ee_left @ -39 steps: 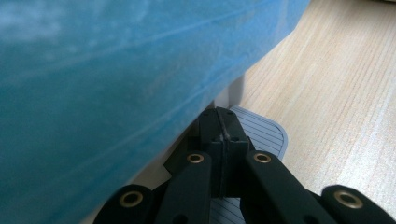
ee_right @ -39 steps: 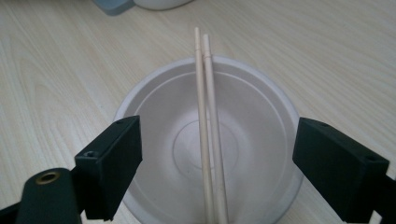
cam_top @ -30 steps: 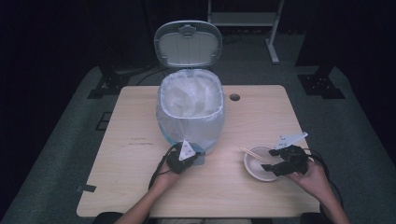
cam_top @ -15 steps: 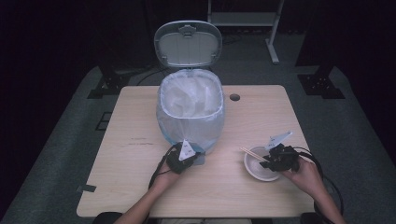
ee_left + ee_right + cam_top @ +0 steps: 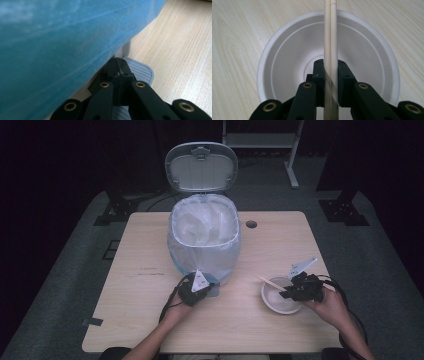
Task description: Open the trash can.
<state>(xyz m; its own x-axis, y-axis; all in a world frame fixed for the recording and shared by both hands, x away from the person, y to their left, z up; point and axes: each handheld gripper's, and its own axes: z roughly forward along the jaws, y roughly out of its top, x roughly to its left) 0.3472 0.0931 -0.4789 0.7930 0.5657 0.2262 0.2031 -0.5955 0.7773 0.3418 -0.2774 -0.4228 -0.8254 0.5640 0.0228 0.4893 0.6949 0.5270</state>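
A white bowl (image 5: 272, 304) (image 5: 287, 62) sits on the wooden table (image 5: 280, 245) at the front right. A pair of pale wooden chopsticks (image 5: 270, 282) (image 5: 330, 30) lies over the bowl. My right gripper (image 5: 295, 292) (image 5: 330, 67) has just been closing and is shut on the chopsticks, which stand between its pads. My left gripper (image 5: 194, 290) (image 5: 119, 62) is shut with nothing held, its tips on the grey ribbed pedal (image 5: 141, 72) at the foot of the bin (image 5: 205, 250). The bin is lined with a blue bag (image 5: 62, 37) and its lid (image 5: 201, 167) stands open.
The bin stands at the table's middle, close in front of my left hand. A round cable hole (image 5: 251, 224) lies behind it to the right. Black stands and a white frame sit on the dark floor beyond the table.
The right gripper has shifted slightly left over the bowl and its jaws have closed on the chopsticks. The left gripper has stayed on the pedal.
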